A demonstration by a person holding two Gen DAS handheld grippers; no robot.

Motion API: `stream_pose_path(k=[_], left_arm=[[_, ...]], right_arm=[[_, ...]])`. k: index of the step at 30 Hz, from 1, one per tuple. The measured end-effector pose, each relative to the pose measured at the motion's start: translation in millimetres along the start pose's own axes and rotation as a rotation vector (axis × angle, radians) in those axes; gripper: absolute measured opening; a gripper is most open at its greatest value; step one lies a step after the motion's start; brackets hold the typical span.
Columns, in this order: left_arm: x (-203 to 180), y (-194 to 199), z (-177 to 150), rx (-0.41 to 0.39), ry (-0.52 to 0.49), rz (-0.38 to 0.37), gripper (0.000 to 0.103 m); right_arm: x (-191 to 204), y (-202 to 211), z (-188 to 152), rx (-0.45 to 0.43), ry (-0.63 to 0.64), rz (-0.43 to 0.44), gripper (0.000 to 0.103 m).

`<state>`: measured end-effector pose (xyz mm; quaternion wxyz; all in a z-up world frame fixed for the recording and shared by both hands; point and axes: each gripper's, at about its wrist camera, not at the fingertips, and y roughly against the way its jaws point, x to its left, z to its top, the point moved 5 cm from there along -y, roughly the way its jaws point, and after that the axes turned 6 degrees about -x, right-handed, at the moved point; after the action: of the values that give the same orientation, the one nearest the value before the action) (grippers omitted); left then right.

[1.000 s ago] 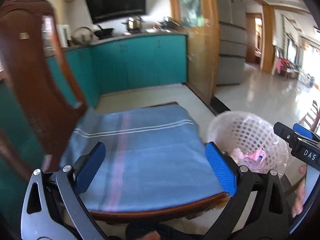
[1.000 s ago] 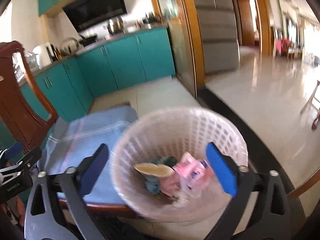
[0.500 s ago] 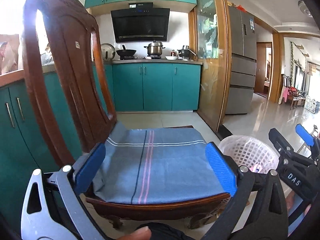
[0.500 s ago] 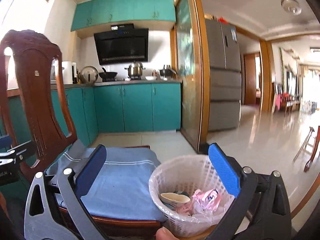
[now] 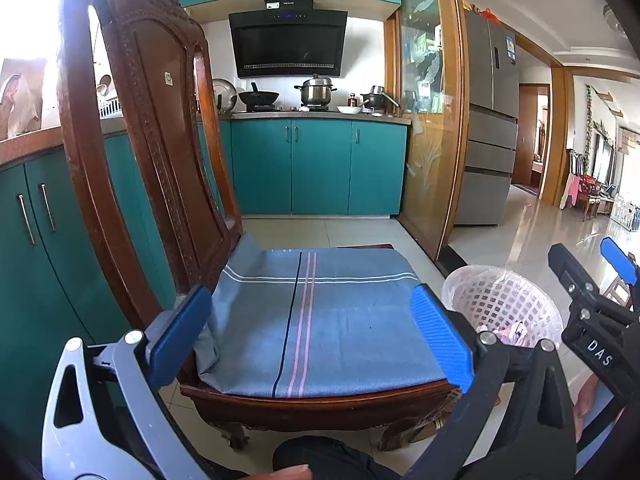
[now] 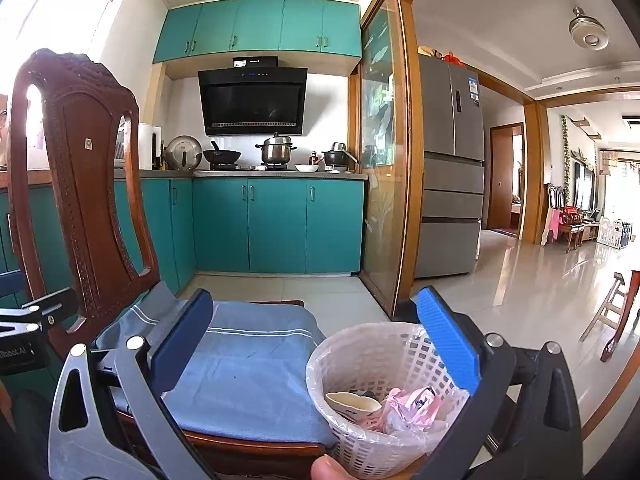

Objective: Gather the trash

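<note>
My jaws stand wide on both sides, holding nothing. The left gripper point(image 5: 310, 336) frames the blue striped cushion point(image 5: 320, 320) on the wooden chair point(image 5: 132, 128) at the centre of its frame; the right gripper point(image 6: 312, 340) shows again at the right edge of that view. The white mesh basket point(image 6: 360, 360) sits at the lower right of the right wrist frame, just beside the chair's seat. Inside it lie a pink wrapper point(image 6: 412, 404) and a cream paper cup point(image 6: 352, 402). Teal cabinets point(image 6: 276, 224) fill the background, with 2 pots on the counter above them.
</note>
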<state>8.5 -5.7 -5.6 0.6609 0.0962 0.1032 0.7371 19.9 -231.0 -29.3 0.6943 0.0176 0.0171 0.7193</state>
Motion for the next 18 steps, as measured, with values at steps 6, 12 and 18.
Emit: stream_pose_path(k=[6,12,18], left_arm=[[-4,2,-1,-0.006,-0.01,-0.002,0.1],[-5,3,0,-0.006,-0.015,-0.001,0.1],[-7,3,0,0.0,-0.018,-0.009,0.1]], right_arm=[[-5,3,-1,-0.005,-0.008,-0.015,0.1],[-9,3,1,-0.012,-0.021,-0.018,0.1],[-11,2,2,-0.019,-0.023,-0.026,0.1]])
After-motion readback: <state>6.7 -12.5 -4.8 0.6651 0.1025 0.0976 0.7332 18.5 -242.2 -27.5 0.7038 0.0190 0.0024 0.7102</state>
